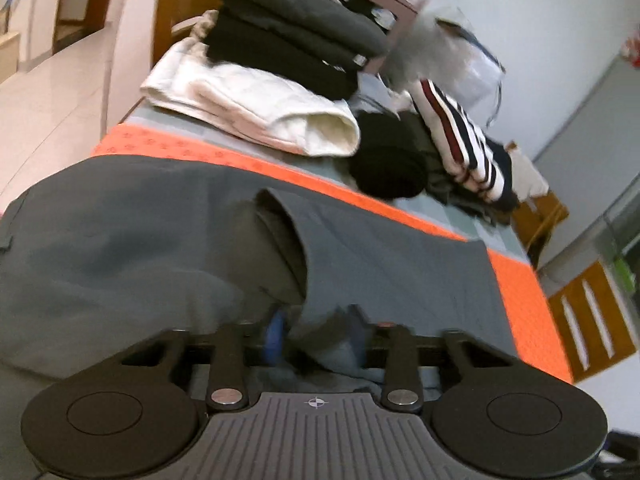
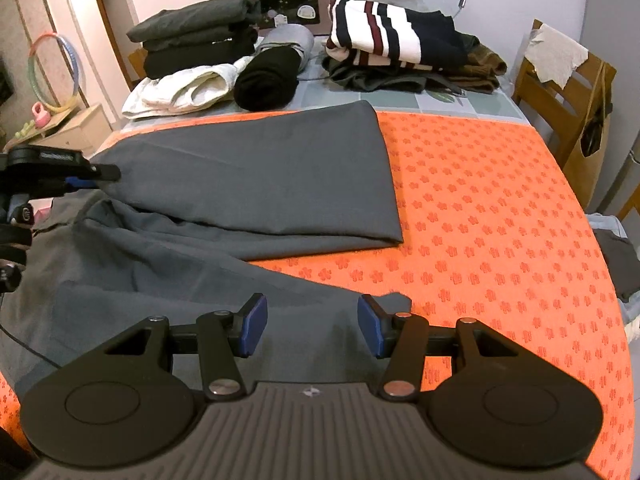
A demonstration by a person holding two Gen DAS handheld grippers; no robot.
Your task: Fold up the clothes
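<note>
Dark grey trousers (image 2: 256,184) lie spread on the orange patterned cloth (image 2: 480,216). One leg stretches flat toward the right; the other runs toward me with its end near my right gripper. My right gripper (image 2: 312,324) is open just above that near leg end, its blue pads (image 2: 254,322) holding nothing. My left gripper (image 2: 94,176) is at the left side of the trousers, shut on a bunched fold of the grey fabric (image 1: 320,340). In the left wrist view the fabric hides most of that gripper's (image 1: 316,334) fingers.
At the back of the table sit a stack of folded dark clothes (image 2: 196,36), a white garment (image 2: 180,88), a black roll (image 2: 268,76) and a striped sweater (image 2: 384,32) on a loose pile. Wooden chairs (image 2: 560,92) stand to the right, a low cabinet (image 2: 72,132) to the left.
</note>
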